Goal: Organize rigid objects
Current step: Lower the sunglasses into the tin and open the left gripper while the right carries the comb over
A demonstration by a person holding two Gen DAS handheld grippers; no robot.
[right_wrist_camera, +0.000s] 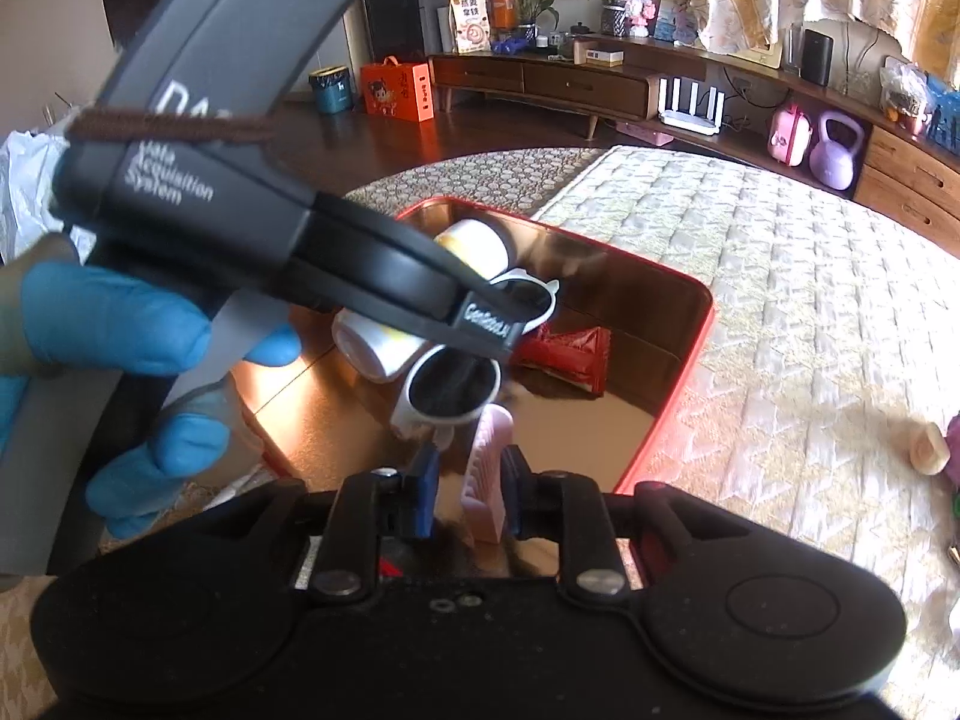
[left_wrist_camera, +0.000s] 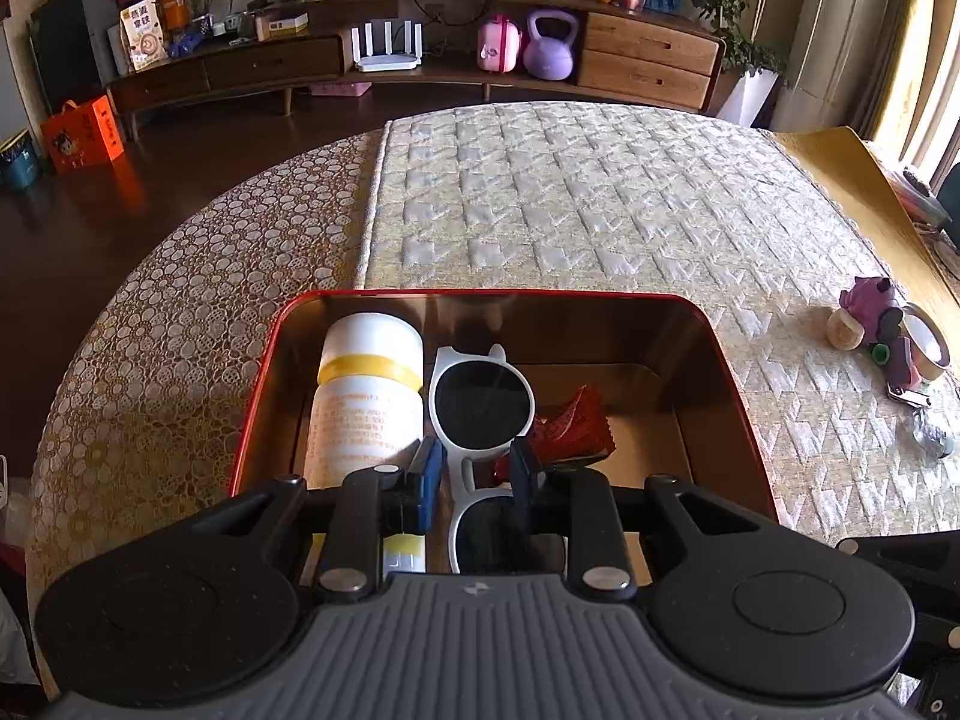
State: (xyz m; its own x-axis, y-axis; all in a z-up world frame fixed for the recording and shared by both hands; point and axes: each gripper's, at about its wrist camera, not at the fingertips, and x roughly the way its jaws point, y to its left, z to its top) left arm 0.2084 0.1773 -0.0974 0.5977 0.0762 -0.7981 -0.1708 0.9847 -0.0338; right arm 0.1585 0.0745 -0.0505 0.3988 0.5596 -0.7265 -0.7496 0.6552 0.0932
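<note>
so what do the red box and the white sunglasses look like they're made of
Red box: likely tin-plated metal; its inner walls mirror the contents with a glossy coppery sheen, and the rim is red-painted.
White sunglasses: probably plastic; a thick, smooth white frame with dark tinted lenses.

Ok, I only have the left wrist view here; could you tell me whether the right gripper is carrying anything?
Observer: Yes, a pink ribbed item sits between the right gripper's fingers, though I can't tell whether it is clamped.
Operator: Thank you. Where is it relative to the red tin?
Observer: It is over the near end of the red tin, just short of the white sunglasses.
Operator: And who or what is steering the left gripper?
Observer: A left hand in a blue glove grips the handle of the left gripper.
</note>
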